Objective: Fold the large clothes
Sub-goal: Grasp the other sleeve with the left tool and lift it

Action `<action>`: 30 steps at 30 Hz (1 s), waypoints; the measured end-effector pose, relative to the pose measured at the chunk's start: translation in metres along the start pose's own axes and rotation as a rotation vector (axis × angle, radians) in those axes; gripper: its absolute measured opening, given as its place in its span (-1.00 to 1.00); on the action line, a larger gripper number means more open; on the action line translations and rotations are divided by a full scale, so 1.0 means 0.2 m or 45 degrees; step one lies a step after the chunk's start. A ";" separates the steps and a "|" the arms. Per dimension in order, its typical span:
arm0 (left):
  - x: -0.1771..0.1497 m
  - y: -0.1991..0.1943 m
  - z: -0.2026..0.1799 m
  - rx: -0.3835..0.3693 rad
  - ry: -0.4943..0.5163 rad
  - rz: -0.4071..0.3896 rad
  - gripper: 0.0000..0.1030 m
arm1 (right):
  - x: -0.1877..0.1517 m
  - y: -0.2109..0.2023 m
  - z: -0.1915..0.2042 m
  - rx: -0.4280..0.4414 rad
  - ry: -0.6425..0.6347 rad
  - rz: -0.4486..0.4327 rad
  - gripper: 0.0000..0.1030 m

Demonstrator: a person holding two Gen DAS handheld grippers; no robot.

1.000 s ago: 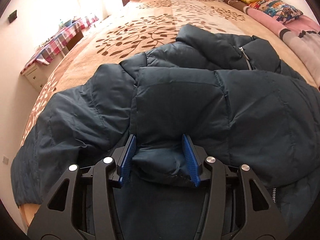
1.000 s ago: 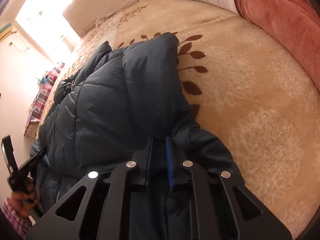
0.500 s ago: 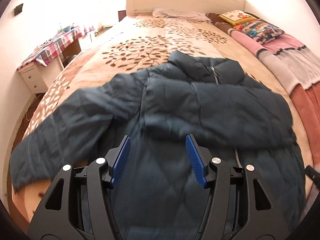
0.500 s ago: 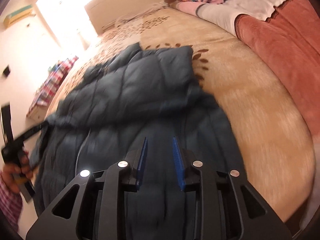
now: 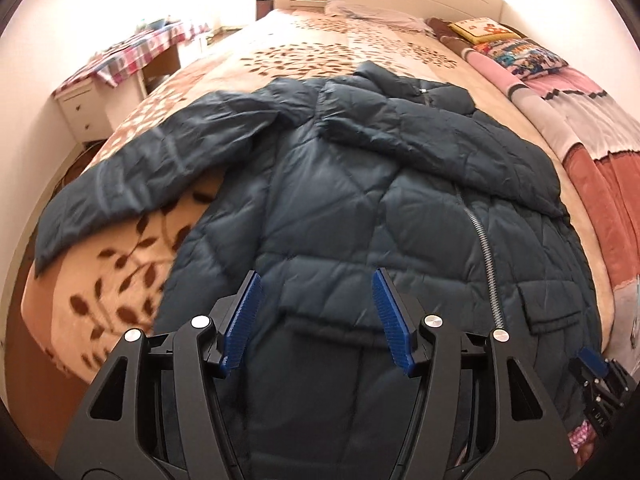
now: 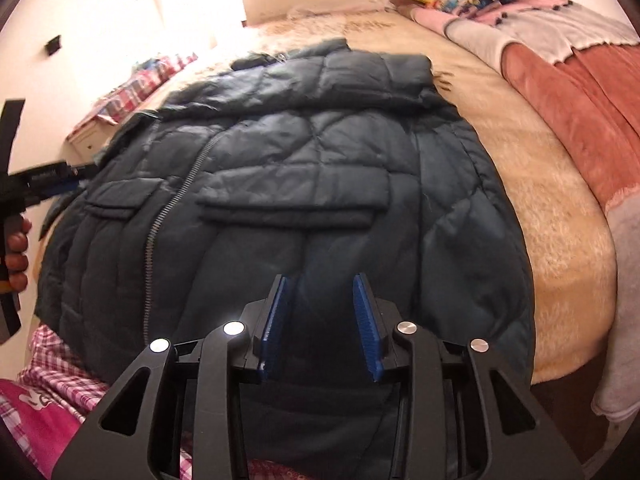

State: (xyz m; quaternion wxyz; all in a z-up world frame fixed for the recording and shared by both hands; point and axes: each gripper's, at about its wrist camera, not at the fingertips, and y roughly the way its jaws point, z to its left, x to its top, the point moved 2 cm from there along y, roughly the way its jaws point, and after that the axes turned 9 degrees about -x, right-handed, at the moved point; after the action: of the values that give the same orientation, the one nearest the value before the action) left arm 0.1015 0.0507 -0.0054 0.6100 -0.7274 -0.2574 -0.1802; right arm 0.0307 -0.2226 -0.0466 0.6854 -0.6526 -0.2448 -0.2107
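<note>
One dark quilted jacket [image 5: 360, 208] lies front-up on the bed [image 5: 312, 48], one sleeve folded across its chest, the other sleeve [image 5: 152, 160] spread aside. Both grippers hover released: the left gripper [image 5: 316, 312] empty, the right gripper [image 6: 320, 316] having just been opening, nothing between its fingers. Next, likely take the spread cuff and lay it flat across.

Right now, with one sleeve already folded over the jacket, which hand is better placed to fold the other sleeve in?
Left, probably. The spread sleeve lies on the left tool's side of the jacket. The right tool faces the side where the sleeve already lies across. Both tools are open and hold nothing.
</note>
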 end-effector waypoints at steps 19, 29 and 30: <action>0.00 -0.13 1.28 -0.059 -0.928 -0.248 0.29 | 0.05 0.00 0.23 -0.059 -0.183 0.006 -0.06; 0.00 0.11 1.54 -0.126 -1.231 -0.280 0.29 | 0.10 0.01 0.31 -0.085 -0.255 0.026 -0.07; 0.00 0.13 1.56 -0.128 -1.255 -0.286 0.29 | 0.10 0.01 0.31 -0.086 -0.251 0.027 -0.07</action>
State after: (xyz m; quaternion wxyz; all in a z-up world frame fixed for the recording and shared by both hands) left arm 0.1017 0.3530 -0.0851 0.3572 -0.7222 -0.5824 0.1077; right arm 0.0433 -0.1597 -0.0340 0.6379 -0.6954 -0.2970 -0.1463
